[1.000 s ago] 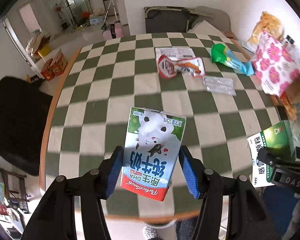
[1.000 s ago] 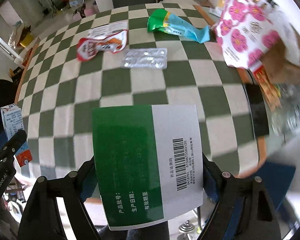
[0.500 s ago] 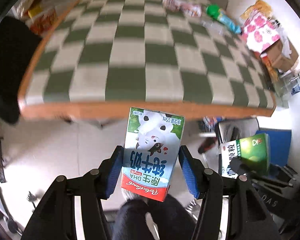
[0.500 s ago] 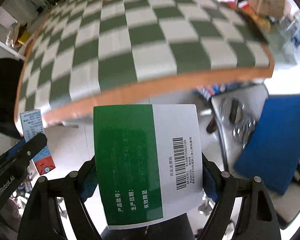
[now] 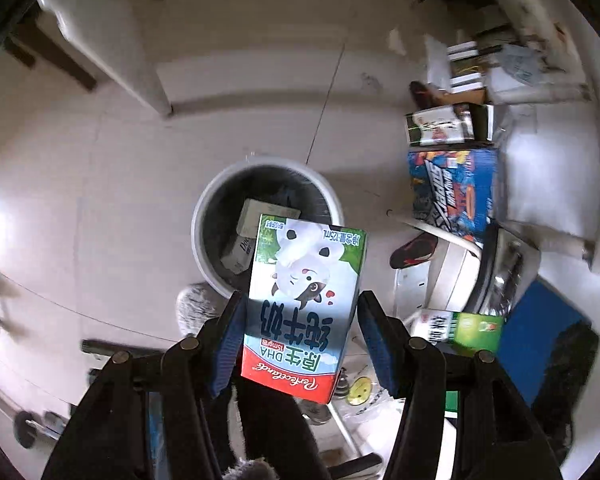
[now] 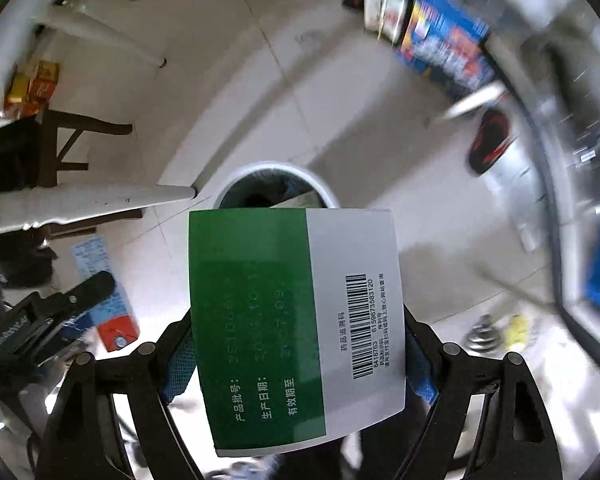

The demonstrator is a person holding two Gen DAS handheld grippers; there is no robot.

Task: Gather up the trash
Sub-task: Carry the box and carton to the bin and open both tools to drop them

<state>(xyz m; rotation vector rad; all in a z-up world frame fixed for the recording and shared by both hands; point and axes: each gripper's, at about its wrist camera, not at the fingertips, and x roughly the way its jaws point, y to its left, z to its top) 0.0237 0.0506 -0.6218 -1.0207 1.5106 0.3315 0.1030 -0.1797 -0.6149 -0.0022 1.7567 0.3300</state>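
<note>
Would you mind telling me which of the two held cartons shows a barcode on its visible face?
The green-and-white box in the right gripper; the milk carton in the left gripper shows a cartoon animal instead.

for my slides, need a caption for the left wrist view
Left gripper, jaws opening, with a milk carton between them above a bin on the floor.

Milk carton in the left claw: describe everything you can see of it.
The milk carton is a printed paperboard box: green far band, white cartoon animal, red near band, undented. It hangs slightly tilted between the blue pads of the left claw, whose jaws are opening; the right pad looks just clear. Below it stands the white bin, holding boxes.
</note>
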